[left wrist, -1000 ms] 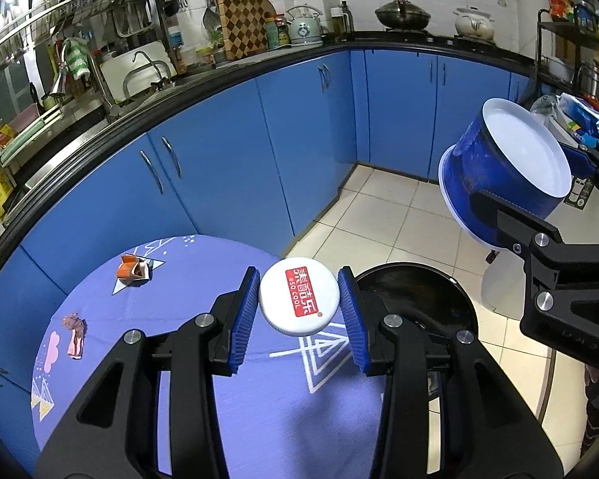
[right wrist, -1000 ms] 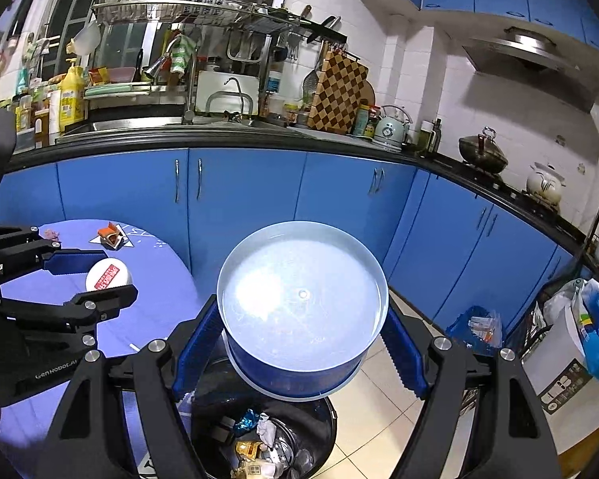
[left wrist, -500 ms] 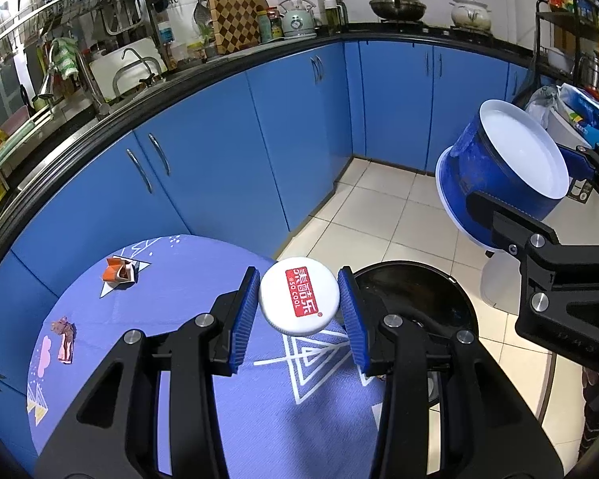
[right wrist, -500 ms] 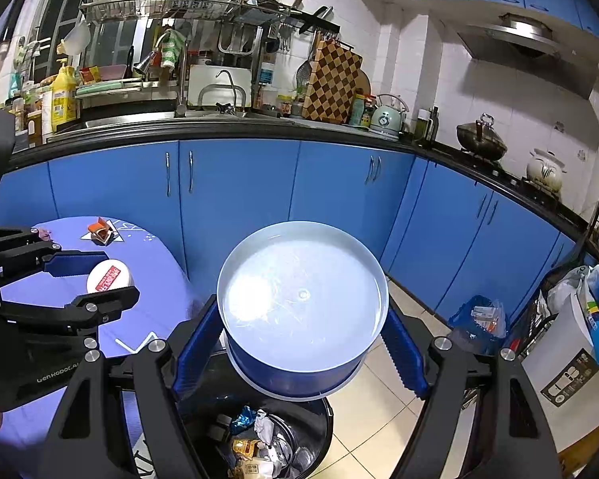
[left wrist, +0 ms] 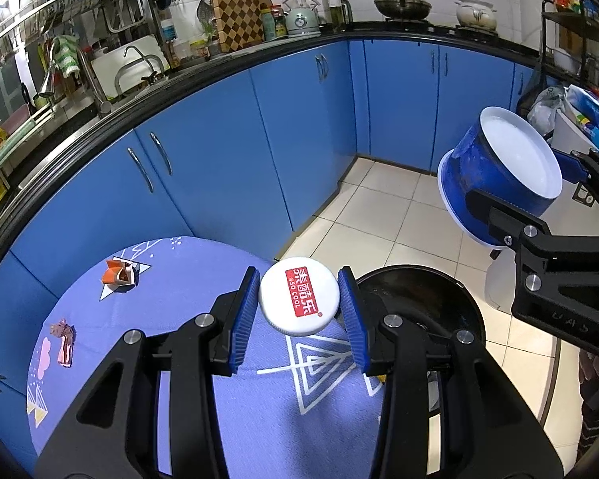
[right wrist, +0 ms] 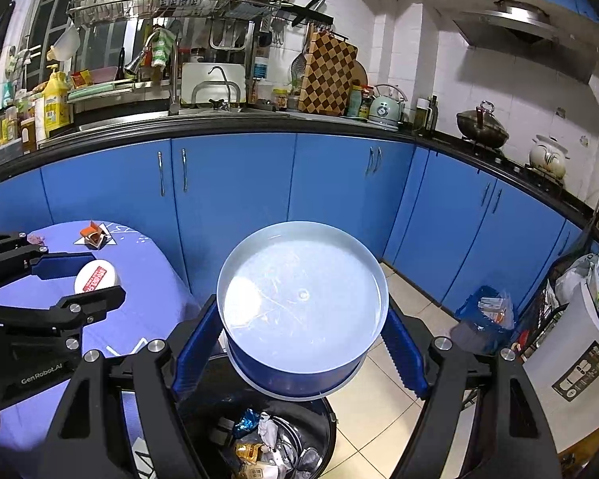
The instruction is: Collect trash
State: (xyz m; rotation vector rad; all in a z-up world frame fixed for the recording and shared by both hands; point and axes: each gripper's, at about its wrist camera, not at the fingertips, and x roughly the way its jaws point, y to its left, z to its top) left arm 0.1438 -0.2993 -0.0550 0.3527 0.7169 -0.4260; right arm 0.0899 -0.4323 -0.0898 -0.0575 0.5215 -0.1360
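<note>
My left gripper (left wrist: 298,299) is shut on a white round lid with a red label (left wrist: 298,296), held above the edge of the purple round table (left wrist: 187,295). The same lid (right wrist: 96,276) shows at the left of the right wrist view. My right gripper (right wrist: 301,337) is shut on a blue round tub with a white bottom (right wrist: 301,299), tipped on its side above the black trash bin (right wrist: 259,435). That tub (left wrist: 495,179) hangs at the right in the left wrist view, over the bin (left wrist: 419,299). An orange crumpled carton (left wrist: 118,273) and a brown wrapper (left wrist: 64,341) lie on the table.
Blue cabinets (right wrist: 235,187) under a black counter curve around the room. A blue bag of rubbish (right wrist: 485,311) and a white box (right wrist: 571,363) stand on the tiled floor at the right. The bin holds several wrappers (right wrist: 259,439).
The left wrist view has shifted slightly, with the table scraps sliding toward the lower left. The right gripper with the tub has drifted a little; both grips are unchanged.
</note>
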